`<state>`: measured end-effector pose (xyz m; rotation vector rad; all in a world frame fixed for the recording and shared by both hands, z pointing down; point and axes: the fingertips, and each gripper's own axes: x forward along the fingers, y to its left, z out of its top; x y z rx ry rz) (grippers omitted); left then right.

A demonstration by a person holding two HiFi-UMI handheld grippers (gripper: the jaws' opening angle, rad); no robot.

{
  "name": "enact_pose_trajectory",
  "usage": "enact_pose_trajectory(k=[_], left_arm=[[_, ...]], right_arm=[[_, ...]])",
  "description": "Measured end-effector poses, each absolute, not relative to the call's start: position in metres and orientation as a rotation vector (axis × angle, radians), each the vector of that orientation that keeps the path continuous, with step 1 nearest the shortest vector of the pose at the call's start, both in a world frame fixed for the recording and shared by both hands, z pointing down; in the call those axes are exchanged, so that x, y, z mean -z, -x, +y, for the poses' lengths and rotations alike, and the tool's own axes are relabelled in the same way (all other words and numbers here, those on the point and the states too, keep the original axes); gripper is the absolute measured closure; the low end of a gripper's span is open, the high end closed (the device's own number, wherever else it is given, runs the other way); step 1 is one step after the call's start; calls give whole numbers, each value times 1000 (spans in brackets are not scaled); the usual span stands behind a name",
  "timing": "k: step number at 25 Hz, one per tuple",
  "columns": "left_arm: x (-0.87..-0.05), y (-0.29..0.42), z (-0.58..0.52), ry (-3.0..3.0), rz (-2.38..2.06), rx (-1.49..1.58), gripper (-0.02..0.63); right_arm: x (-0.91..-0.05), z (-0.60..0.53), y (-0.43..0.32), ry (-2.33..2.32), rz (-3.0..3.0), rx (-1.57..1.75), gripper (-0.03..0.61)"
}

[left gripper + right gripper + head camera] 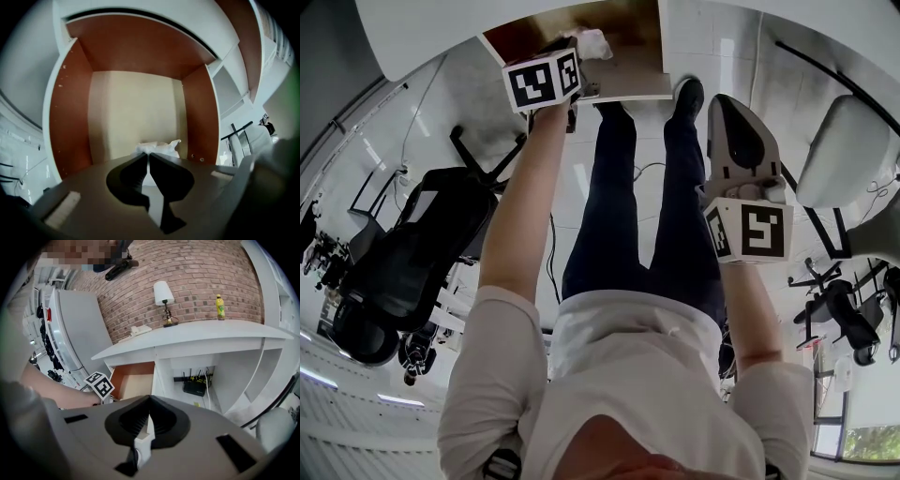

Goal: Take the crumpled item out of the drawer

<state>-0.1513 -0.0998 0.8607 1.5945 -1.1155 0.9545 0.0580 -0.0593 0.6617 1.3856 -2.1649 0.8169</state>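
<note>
The drawer (136,117) stands pulled out, with brown side walls and a pale bottom. My left gripper (148,158) points steeply down into it and is shut on the white crumpled item (159,147), which bulges out past the fingertips. In the head view the same crumpled item (592,42) shows at the left gripper (577,52) over the drawer (628,56). My right gripper (724,101) hangs beside the person's right leg, away from the drawer. In its own view the right gripper (149,401) is shut with nothing in it, facing the open drawer (136,378).
The person's legs (619,206) stand just before the drawer. A black office chair (403,253) is at the left, a white chair (848,150) at the right. On the white desk (197,333) stand a lamp (162,294) and a yellow bottle (219,307); a router (194,387) sits below.
</note>
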Motion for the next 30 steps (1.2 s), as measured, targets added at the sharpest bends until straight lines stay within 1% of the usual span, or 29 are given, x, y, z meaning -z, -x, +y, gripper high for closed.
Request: enact_pose_trajectory(k=[7, 17, 23, 30], left_arm=[[-805, 153, -72, -1711, -1247, -875, 589], [-689, 139, -45, -2022, -1373, -706, 588], [-579, 143, -46, -2166, -1586, -643, 588], [-469, 145, -48, -2270, -1627, -536, 588]], right_arm=[[-642, -52, -62, -1405, -2190, -789, 572], [-602, -32, -75, -1443, -2192, -731, 572], [-535, -40, -80, -1491, -2256, -673, 572], [-429, -55, -72, -1518, -2379, -632, 572]])
